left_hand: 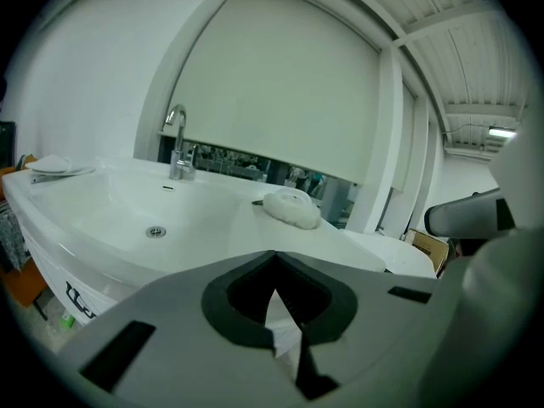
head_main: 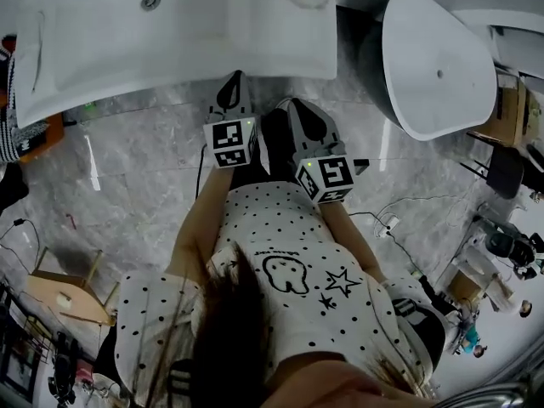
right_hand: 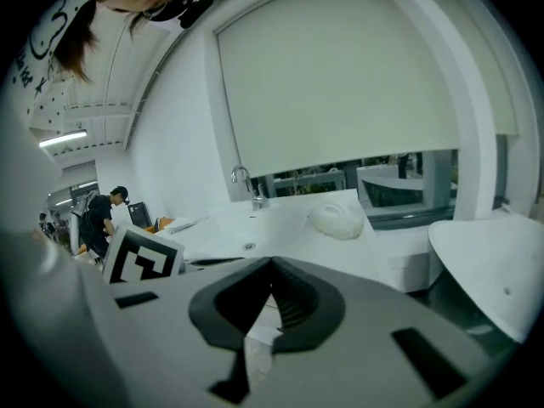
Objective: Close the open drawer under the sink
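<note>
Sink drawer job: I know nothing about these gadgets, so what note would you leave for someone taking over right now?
Left gripper: fingers shut, nothing held.
Right gripper: the same.
Both are side by side in front of the sink, touching nothing.
Drawer: no view shows it sticking out from under the sink, so the closing looks done, but the cabinet front itself is hidden.
Left to do: look under the sink and check that the drawer is fully in.
</note>
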Demonstrator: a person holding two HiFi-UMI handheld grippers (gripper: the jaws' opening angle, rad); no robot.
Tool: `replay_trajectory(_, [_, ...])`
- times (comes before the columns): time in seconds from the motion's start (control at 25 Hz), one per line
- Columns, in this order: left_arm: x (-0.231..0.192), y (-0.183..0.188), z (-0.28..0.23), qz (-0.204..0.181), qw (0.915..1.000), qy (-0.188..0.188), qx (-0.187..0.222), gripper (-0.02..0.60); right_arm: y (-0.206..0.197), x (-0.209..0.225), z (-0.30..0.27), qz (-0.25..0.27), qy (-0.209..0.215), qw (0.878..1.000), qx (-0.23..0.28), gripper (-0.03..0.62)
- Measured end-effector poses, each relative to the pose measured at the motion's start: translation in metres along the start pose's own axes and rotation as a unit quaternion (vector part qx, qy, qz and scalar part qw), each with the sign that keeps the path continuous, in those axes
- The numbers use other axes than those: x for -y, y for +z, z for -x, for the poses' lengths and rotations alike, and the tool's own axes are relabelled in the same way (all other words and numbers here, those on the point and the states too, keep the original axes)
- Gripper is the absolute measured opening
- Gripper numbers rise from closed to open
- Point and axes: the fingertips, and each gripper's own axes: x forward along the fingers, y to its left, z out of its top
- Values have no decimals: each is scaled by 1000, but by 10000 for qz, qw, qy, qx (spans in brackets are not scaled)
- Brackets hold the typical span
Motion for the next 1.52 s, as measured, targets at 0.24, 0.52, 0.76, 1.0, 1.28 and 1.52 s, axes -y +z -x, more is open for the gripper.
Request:
replay_trajectory(0.24, [4,28,3,-151,9996,-6,240,3,12,-5,7,72,82,9998,156,14])
replay_trajectory(0.52, [4,52,12,-242,9985,83,485,3,26,-7,11,88,227,9989,405,14])
replay_trajectory(0.76, [25,71,17,-416,9969,146,649,5,42,18,22,186,252,9982,502,14])
replay_trajectory(1.0, [44,95,21,-577,9939,106,933,3,52,35,27,299,224,9976,581,14])
replay_trajectory(1.28, [59,111,26,-664,9909,123,1165,3,59,52,38,300,125,9965,769,14])
replay_trajectory(1.52, [78,121,37,-758,9880,128,1339,5,62,67,47,312,98,9957,866,14])
